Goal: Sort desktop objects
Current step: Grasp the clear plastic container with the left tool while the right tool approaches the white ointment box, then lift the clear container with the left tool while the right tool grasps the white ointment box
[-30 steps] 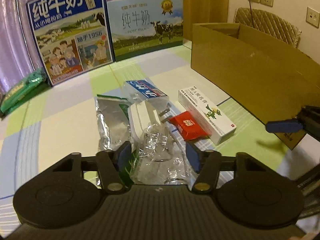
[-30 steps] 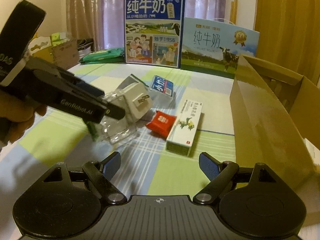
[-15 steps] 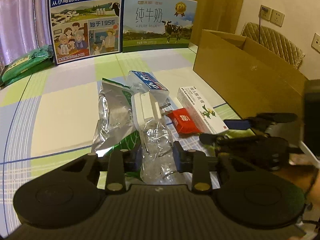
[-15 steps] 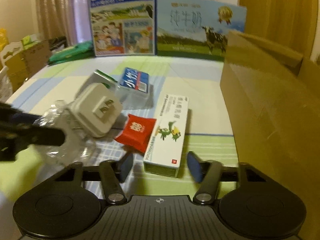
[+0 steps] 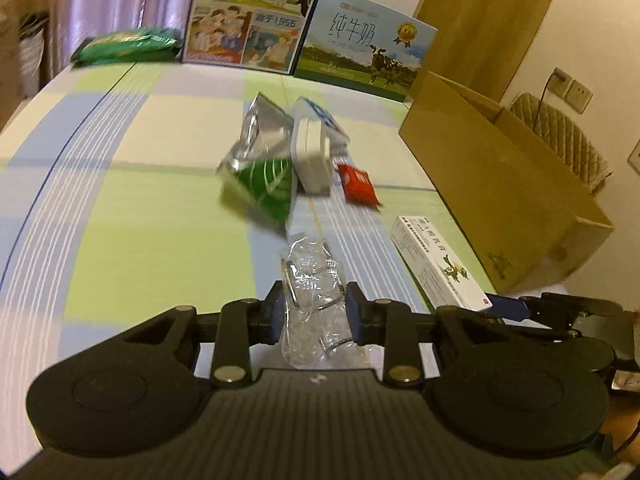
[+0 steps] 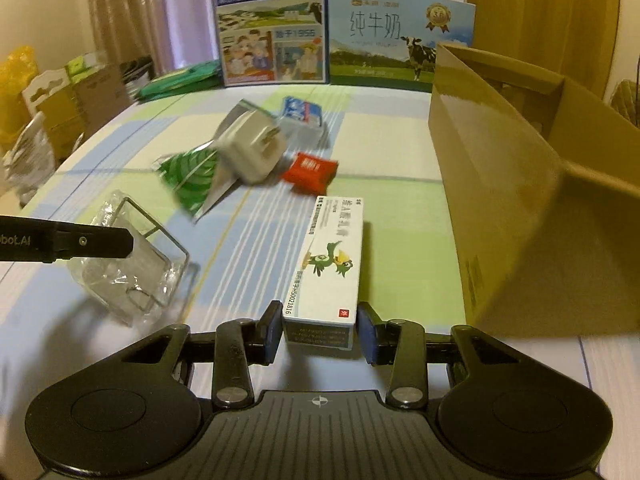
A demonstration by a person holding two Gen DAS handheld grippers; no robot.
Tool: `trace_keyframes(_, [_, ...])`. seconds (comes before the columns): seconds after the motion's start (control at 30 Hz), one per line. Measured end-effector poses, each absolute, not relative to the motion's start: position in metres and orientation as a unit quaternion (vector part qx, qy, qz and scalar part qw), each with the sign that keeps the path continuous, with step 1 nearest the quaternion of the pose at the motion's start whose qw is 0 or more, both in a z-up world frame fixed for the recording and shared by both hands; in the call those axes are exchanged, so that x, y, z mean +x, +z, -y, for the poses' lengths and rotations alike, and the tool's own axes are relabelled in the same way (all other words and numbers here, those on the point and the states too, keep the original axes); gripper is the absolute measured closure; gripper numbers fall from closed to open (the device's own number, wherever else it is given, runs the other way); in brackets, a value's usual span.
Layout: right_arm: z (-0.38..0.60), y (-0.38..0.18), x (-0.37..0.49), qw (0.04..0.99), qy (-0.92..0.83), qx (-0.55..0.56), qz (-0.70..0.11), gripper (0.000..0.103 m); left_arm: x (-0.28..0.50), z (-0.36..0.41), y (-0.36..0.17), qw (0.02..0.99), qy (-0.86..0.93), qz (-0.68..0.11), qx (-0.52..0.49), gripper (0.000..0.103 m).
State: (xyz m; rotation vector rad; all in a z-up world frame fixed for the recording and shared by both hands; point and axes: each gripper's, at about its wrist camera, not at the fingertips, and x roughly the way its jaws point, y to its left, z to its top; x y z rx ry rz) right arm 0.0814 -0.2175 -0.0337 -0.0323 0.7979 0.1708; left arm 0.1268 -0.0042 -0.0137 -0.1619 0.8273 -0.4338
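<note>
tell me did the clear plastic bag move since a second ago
Yes. The clear plastic bag, clamped in the left gripper, has been pulled away from the white charger it lay against, toward the camera.

Both wrist views look low and close across the desk (image 5: 120, 240) toward the milk cartons (image 6: 272, 28) at 12 o'clock, sharing the cardboard box (image 5: 500, 168) at 3 o'clock

Surface: table (image 6: 400, 160) covered with a checked cloth in green, blue and cream. Lying on it, mid-table: a green and silver foil packet (image 6: 192, 176), a white charger (image 6: 252, 148) over it, a blue and white pack (image 6: 302, 110) behind, a red sachet (image 6: 308, 168) beside. Nearer: a white medicine box (image 6: 332, 256). Right: an open cardboard box (image 6: 500, 184). Far edge: two upright milk cartons (image 6: 270, 24) and a green packet (image 5: 128, 42).
</note>
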Motion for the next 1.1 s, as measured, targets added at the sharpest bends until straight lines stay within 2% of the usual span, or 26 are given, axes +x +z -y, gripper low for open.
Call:
trace_keyframes(0.07, [0.216, -0.032, 0.064, 0.917, 0.087, -0.026, -0.388, 0.066, 0.108, 0.000, -0.013, 0.887, -0.209, -0.403, -0.080, 0.076])
trace_keyframes(0.2, [0.215, -0.033, 0.044, 0.914, 0.099, -0.037, -0.393, 0.066, 0.085, -0.006, -0.011, 0.889, -0.215, -0.405, -0.026, 0.048])
trace_keyframes(0.27, [0.213, -0.033, 0.038, 0.913, 0.105, -0.046, -0.392, 0.066, 0.078, -0.010, -0.007, 0.893, -0.225, -0.390, 0.016, 0.046])
trace_keyframes(0.4, [0.213, -0.032, 0.032, 0.916, 0.104, -0.052, -0.385, 0.062, 0.082, -0.019, -0.004, 0.891, -0.259, -0.367, 0.071, 0.035])
trace_keyframes(0.53, [0.212, -0.033, 0.031, 0.917, 0.101, -0.052, -0.382, 0.052, 0.097, -0.022, -0.013, 0.878, -0.297, -0.357, 0.114, 0.035])
trace_keyframes(0.67, [0.211, -0.038, 0.033, 0.915, 0.100, -0.057, -0.386, 0.050, 0.115, -0.018, -0.033, 0.848, -0.336, -0.385, 0.141, 0.039])
trace_keyframes(0.7, [0.212, -0.039, 0.035, 0.915, 0.099, -0.057, -0.387, 0.050, 0.116, -0.017, -0.037, 0.842, -0.346, -0.388, 0.147, 0.045])
trace_keyframes(0.77, [0.212, -0.041, 0.036, 0.916, 0.096, -0.056, -0.386, 0.050, 0.116, -0.016, -0.040, 0.838, -0.353, -0.387, 0.151, 0.049])
trace_keyframes(0.83, [0.213, -0.042, 0.038, 0.916, 0.096, -0.053, -0.385, 0.050, 0.113, -0.017, -0.040, 0.840, -0.352, -0.388, 0.142, 0.063])
trace_keyframes(0.87, [0.213, -0.042, 0.039, 0.917, 0.095, -0.053, -0.384, 0.050, 0.111, -0.018, -0.040, 0.844, -0.346, -0.389, 0.131, 0.065])
trace_keyframes(0.9, [0.213, -0.043, 0.040, 0.917, 0.096, -0.053, -0.383, 0.050, 0.109, -0.020, -0.040, 0.849, -0.335, -0.393, 0.116, 0.072])
trace_keyframes(1.1, [0.213, -0.043, 0.044, 0.917, 0.093, -0.042, -0.385, 0.050, 0.086, -0.015, -0.038, 0.865, -0.284, -0.410, 0.058, 0.073])
